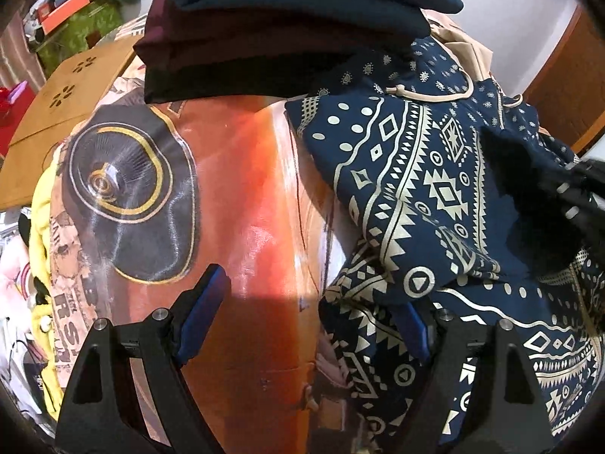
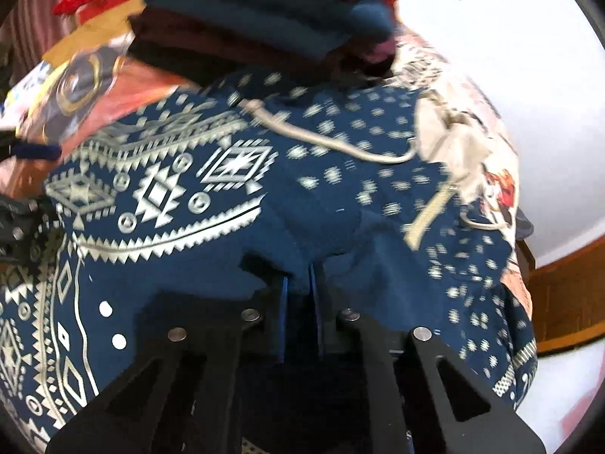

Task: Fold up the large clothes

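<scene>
A navy hoodie (image 1: 427, 189) with a cream geometric print and a cream drawstring (image 2: 321, 140) lies crumpled on an orange printed bedspread (image 1: 245, 196). My left gripper (image 1: 310, 317) hangs open at the hoodie's left edge. Its left finger is over the bedspread, and its right finger (image 1: 412, 329) is against the printed cloth. My right gripper (image 2: 298, 283) is shut on a raised fold of the hoodie (image 2: 234, 196), with navy cloth pinched between its blue pads. The right gripper's black body shows at the left wrist view's right edge (image 1: 582, 196).
A stack of folded clothes (image 1: 283, 19) in black, maroon, navy and red sits just behind the hoodie (image 2: 264, 11). A wooden board (image 1: 68, 102) and yellow cloth (image 1: 41, 204) lie to the left. A white wall and a wooden door (image 1: 567, 87) are on the right.
</scene>
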Demonstrator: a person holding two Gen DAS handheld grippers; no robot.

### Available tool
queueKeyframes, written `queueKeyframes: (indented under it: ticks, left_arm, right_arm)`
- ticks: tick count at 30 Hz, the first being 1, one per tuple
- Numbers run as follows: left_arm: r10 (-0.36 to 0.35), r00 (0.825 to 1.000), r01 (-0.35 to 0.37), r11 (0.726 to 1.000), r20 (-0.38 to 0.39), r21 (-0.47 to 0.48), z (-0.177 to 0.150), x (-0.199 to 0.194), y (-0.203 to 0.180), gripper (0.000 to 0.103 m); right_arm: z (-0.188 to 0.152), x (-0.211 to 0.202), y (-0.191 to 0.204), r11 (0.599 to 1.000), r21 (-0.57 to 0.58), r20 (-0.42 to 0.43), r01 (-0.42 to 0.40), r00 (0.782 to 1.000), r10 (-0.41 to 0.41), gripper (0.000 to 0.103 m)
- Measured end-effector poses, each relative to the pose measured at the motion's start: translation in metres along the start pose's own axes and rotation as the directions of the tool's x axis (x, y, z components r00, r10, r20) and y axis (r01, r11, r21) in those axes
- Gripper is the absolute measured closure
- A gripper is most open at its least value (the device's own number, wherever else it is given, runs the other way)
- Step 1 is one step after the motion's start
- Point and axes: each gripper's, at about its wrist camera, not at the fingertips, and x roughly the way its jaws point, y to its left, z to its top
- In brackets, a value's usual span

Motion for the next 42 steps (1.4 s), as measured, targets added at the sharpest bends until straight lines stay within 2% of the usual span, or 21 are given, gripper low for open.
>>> queueKeyframes:
  ticks: [4,8,14,19,22,25,30,33,37,40,42]
  left_arm:
    - [0.060,0.998,-0.060,0.998,0.018,0.020,0.000,-0.004,-0.002,0.020]
    - [0.088,0.996,-0.088,0.996,0.023,0.002,0.000,-0.007,0.000,0.020]
    - [0.118,0.993,-0.117,0.993,0.023,-0.030,0.001,-0.008,0.005,0.020]
    - [0.150,0.988,-0.149,0.989,0.024,-0.018,0.000,-0.005,0.005,0.020]
    - [0.162,0.986,-0.162,0.987,0.025,-0.017,-0.001,-0.002,0.004,0.020]
    - [0.178,0.984,-0.178,0.984,0.027,-0.016,-0.002,0.000,0.003,0.017]
    - [0.188,0.982,-0.187,0.982,0.026,-0.024,-0.004,0.003,0.004,0.011]
    - [0.185,0.983,-0.184,0.983,0.019,-0.021,-0.004,0.003,0.007,0.012]
    - [0.196,0.981,-0.196,0.980,0.014,0.041,-0.005,-0.004,0.000,0.012]
    - [0.190,0.981,-0.193,0.977,0.038,0.092,-0.005,-0.020,-0.008,0.012]
    - [0.182,0.981,-0.189,0.975,0.064,0.118,-0.004,-0.033,-0.014,0.012]
  right_arm:
    - [0.010,-0.040,-0.035,0.995,0.098,0.092,0.012,0.996,-0.021,0.095]
    - [0.016,-0.081,-0.070,0.981,0.190,0.178,0.049,0.980,-0.084,0.095]
    - [0.001,-0.121,-0.130,0.940,0.336,0.230,0.055,0.963,-0.138,0.095]
    - [-0.038,-0.122,-0.158,0.902,0.431,0.193,0.012,0.975,-0.106,0.095]
    - [-0.064,-0.109,-0.172,0.873,0.487,0.155,-0.028,0.986,-0.055,0.095]
    - [-0.096,-0.088,-0.184,0.816,0.571,0.112,-0.091,0.993,0.032,0.095]
    - [-0.135,-0.068,-0.189,0.756,0.642,0.053,-0.125,0.991,0.119,0.094]
    - [-0.150,-0.066,-0.186,0.750,0.650,0.035,-0.121,0.991,0.130,0.093]
    - [-0.158,-0.067,-0.184,0.760,0.645,-0.001,-0.083,0.994,0.110,0.083]
    - [-0.163,-0.073,-0.186,0.772,0.630,0.000,-0.080,0.995,0.103,0.081]
    - [-0.165,-0.081,-0.186,0.790,0.609,0.013,-0.061,0.998,0.067,0.081]
